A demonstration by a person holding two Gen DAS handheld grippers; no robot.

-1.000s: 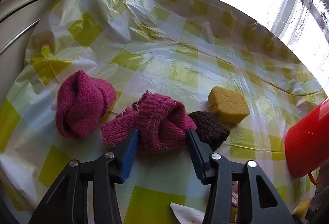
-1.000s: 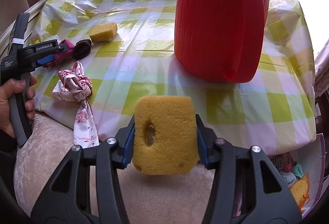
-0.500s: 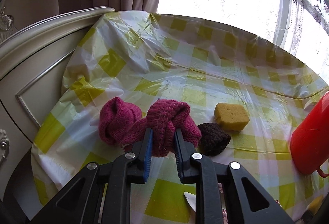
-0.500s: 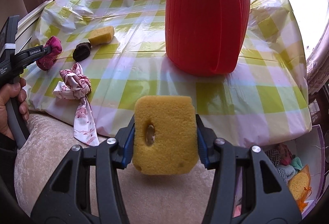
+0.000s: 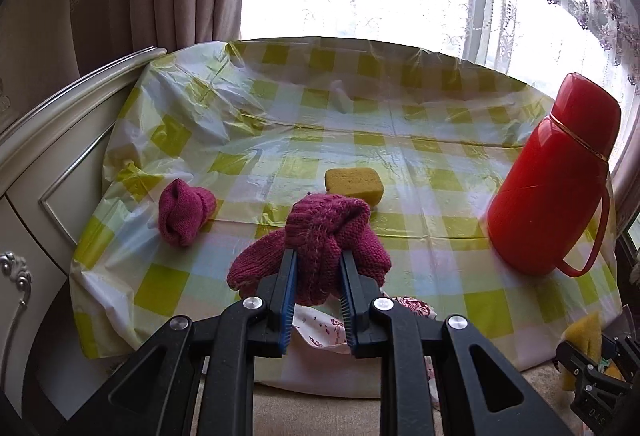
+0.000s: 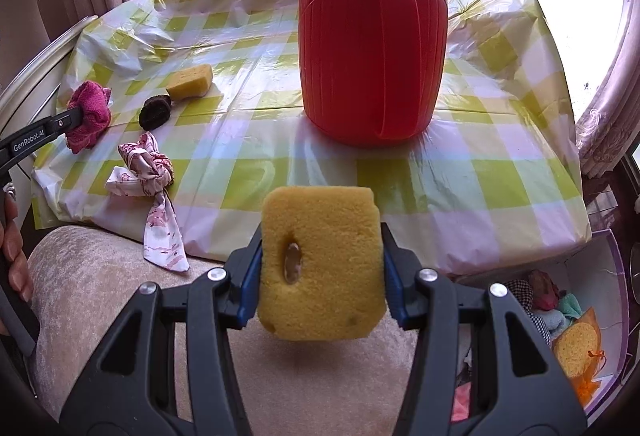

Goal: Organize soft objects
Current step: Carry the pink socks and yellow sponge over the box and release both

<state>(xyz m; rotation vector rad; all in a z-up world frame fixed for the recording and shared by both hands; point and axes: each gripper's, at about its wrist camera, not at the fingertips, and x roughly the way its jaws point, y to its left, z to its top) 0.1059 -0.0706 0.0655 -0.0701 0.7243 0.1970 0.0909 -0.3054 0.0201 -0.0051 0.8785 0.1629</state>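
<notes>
My left gripper [image 5: 317, 268] is shut on a magenta knitted sock [image 5: 320, 236] and holds it above the table's near edge; the sock also shows in the right wrist view [image 6: 89, 114]. A second rolled magenta sock [image 5: 182, 210] lies on the table at the left. A yellow sponge [image 5: 354, 185] lies behind, also in the right wrist view [image 6: 190, 80], beside a dark brown knit bundle [image 6: 155, 111]. My right gripper [image 6: 322, 256] is shut on another yellow sponge [image 6: 320, 260], held over the beige seat in front of the table.
A tall red thermos [image 5: 552, 180] stands at the table's right [image 6: 374, 48]. A pink-patterned cloth scrunchie [image 6: 146, 172] hangs over the front edge. A box of soft items [image 6: 568, 320] sits low at the right. The checked plastic tablecloth [image 5: 400, 140] is wrinkled at the back left.
My left gripper has shut on the magenta sock, lifted it off the table and pulled back. The right gripper with its sponge has drawn back slightly.
</notes>
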